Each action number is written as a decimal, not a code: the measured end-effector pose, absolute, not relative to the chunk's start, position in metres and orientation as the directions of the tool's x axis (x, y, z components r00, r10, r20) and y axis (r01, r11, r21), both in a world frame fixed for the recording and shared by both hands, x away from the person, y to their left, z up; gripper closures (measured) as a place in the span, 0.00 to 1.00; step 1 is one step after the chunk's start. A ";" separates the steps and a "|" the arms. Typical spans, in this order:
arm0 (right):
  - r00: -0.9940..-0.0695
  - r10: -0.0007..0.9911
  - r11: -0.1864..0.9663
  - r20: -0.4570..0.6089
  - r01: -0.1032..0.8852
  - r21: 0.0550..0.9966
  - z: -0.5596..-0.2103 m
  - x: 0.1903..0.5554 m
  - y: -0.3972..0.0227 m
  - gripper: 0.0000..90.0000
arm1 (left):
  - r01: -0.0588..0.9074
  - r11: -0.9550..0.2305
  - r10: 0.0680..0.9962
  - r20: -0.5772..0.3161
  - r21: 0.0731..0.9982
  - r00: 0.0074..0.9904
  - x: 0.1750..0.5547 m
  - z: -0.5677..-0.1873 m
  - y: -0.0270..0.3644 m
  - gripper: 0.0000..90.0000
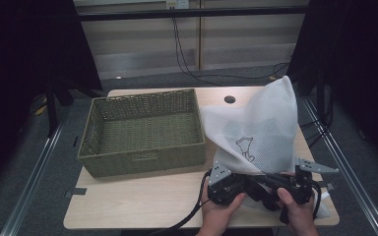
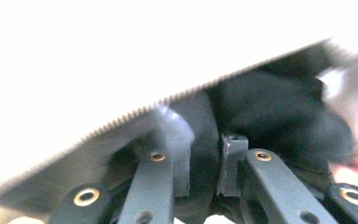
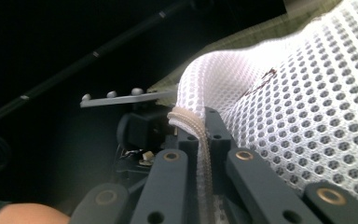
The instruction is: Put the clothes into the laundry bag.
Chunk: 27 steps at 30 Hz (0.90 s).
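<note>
A white mesh bag [image 1: 263,120] stands tall on the right half of the table, with a dark cloth [image 1: 248,135] showing through its mesh. Both hands hold grippers at its lower edge near the table's front. My right gripper [image 3: 201,122] is shut on the bag's beige zipper hem [image 3: 193,123], and the mesh [image 3: 303,98] rises to its right. In the high view the right gripper [image 1: 273,183] points left. My left gripper [image 2: 207,151] has its jaws close together with dark cloth [image 2: 270,112] pinched between them, under the bag's toothed zipper edge [image 2: 135,112]. From above, the left gripper [image 1: 246,186] points right.
A green woven basket [image 1: 142,164] with nothing in it takes up the table's left half, right beside the bag. Bare wooden table [image 1: 138,201] lies in front of it. A cable hole [image 1: 230,99] sits at the back edge. Dark stands and cables surround the table.
</note>
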State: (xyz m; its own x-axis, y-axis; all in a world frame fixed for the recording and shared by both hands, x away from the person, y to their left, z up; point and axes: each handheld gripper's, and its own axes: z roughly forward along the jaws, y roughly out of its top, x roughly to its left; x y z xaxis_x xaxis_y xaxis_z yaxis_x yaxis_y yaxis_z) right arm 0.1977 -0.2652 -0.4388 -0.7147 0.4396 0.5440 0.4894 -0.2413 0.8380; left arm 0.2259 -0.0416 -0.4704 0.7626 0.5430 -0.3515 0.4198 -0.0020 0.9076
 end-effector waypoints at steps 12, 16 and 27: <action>-0.699 0.500 -0.165 0.512 0.504 0.848 -0.447 0.202 -0.268 0.99 | 0.613 -0.169 0.595 -0.416 0.772 0.688 0.254 -0.499 -0.028 0.56; -0.686 0.505 -0.179 0.523 0.510 0.841 -0.448 0.204 -0.272 0.99 | 0.511 -0.199 0.513 -0.355 0.836 0.782 0.237 -0.492 0.002 0.44; -0.683 0.516 -0.171 0.516 0.509 0.844 -0.449 0.206 -0.274 0.99 | 0.564 -0.227 0.703 -0.267 0.794 0.659 0.239 -0.501 0.050 0.39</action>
State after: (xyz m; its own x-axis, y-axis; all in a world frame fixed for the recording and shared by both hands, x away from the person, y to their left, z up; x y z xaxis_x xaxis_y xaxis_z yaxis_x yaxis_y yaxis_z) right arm 0.2059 -0.2736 -0.4492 -0.6835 0.5160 0.5163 0.5087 -0.1706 0.8439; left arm 0.2393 0.0496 -0.5009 0.6591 0.7031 -0.2670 0.5639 -0.2271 0.7940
